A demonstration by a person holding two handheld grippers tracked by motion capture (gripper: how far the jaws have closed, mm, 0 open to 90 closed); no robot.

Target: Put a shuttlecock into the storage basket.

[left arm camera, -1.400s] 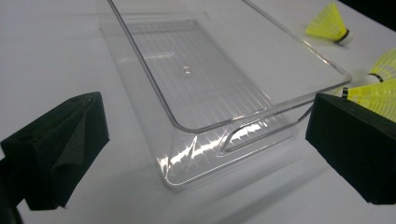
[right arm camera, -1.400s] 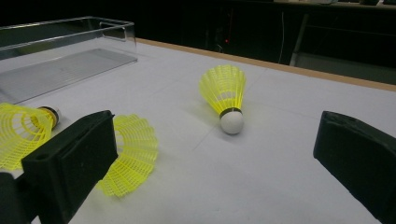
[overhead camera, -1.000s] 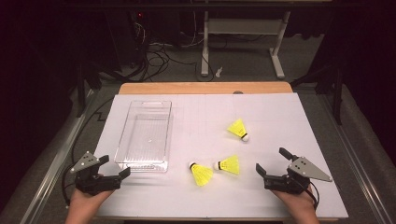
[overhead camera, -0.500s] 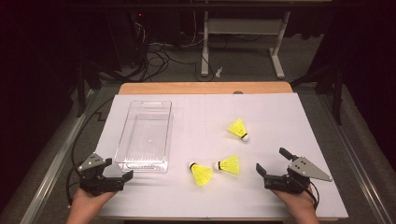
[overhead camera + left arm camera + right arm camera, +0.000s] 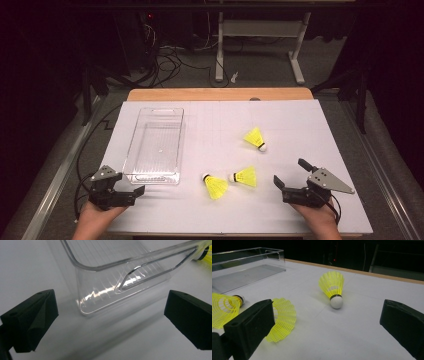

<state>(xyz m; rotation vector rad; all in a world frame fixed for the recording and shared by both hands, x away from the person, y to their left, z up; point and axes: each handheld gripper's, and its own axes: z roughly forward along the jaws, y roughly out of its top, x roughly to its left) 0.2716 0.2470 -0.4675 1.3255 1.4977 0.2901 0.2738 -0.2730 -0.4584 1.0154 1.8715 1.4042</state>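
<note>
- Our left gripper (image 5: pixel 134 191), jaws spread and empty, faces the clear plastic tray (image 5: pixel 155 145) at lower left, probably to steady it.
- Our right gripper (image 5: pixel 278 182), also released, waits near three yellow mesh shuttlecocks (image 5: pixel 216 186) at lower centre.

A white-covered desk (image 5: pixel 210 125) with a wooden far edge carries a clear plastic bin (image 5: pixel 154 145) at left and three yellow shuttlecocks (image 5: pixel 216 186) (image 5: pixel 245 176) (image 5: pixel 255 138), apparently all lying on their sides.
</note>
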